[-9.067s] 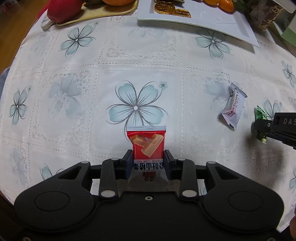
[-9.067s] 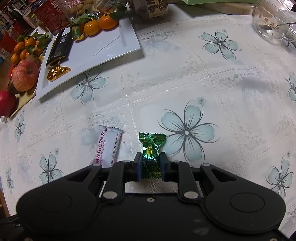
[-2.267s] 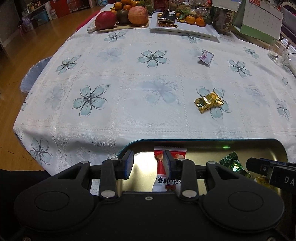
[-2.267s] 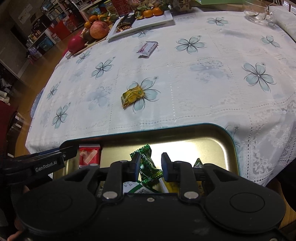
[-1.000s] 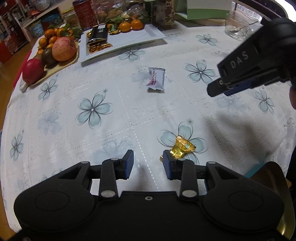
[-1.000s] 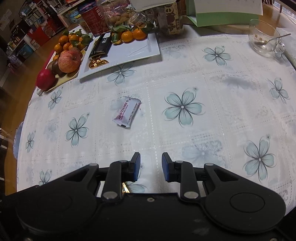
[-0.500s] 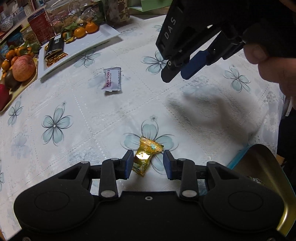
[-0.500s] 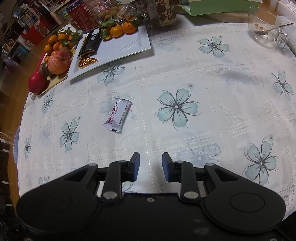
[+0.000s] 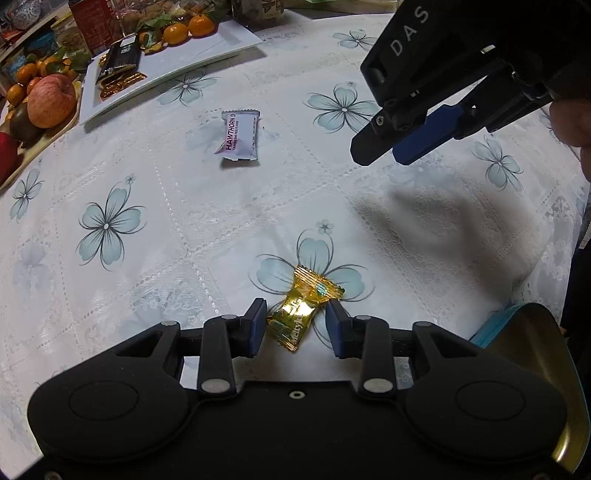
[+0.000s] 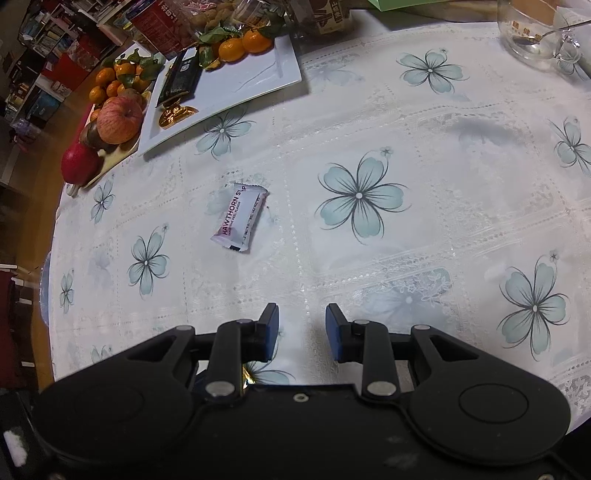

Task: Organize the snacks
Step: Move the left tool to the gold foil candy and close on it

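A gold-wrapped candy (image 9: 300, 311) lies on the flowered tablecloth between the open blue pads of my left gripper (image 9: 297, 328); the pads stand on either side of it and do not touch it. A white Hawthorn snack bar (image 9: 239, 137) lies farther off, left of centre; it also shows in the right wrist view (image 10: 240, 218). My right gripper (image 10: 301, 328) is open and empty, held above the cloth; in the left wrist view it hangs at upper right (image 9: 391, 151). A gold tray's rim (image 9: 539, 325) shows at lower right.
A white plate (image 10: 251, 77) with oranges, a dark bar and gold candies stands at the back left. A fruit board with an apple (image 10: 120, 118) is beside it. A glass bowl with a spoon (image 10: 532, 33) stands at the back right. The table edge runs along the left.
My left gripper has come down around the gold candy, which now lies between its pads. My right gripper has moved toward the white bar.
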Motion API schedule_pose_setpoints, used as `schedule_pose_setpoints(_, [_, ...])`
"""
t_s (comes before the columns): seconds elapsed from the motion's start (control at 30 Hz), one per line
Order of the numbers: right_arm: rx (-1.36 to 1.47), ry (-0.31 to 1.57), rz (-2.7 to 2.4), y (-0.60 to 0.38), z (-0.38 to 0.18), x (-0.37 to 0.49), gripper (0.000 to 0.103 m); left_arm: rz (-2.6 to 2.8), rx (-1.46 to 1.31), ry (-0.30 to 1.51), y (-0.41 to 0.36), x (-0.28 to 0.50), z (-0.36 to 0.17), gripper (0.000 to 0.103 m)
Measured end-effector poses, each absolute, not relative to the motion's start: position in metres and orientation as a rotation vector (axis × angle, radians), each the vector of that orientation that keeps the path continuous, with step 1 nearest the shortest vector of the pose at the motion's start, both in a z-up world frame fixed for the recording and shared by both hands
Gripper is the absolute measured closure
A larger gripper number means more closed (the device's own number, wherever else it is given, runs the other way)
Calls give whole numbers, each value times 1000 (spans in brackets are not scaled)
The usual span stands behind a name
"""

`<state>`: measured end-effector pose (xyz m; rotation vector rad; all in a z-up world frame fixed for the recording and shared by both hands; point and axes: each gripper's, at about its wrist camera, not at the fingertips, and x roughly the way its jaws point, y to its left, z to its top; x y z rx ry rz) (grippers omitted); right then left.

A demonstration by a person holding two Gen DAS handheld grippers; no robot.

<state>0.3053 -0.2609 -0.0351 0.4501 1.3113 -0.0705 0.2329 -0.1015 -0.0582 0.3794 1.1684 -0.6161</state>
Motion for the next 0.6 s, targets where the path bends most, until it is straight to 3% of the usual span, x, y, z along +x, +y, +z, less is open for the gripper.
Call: schedule_pose_setpoints(0.6, [444,1333,-81,-260,-44,308,72,-617,403,1165,-106,231,-61,59])
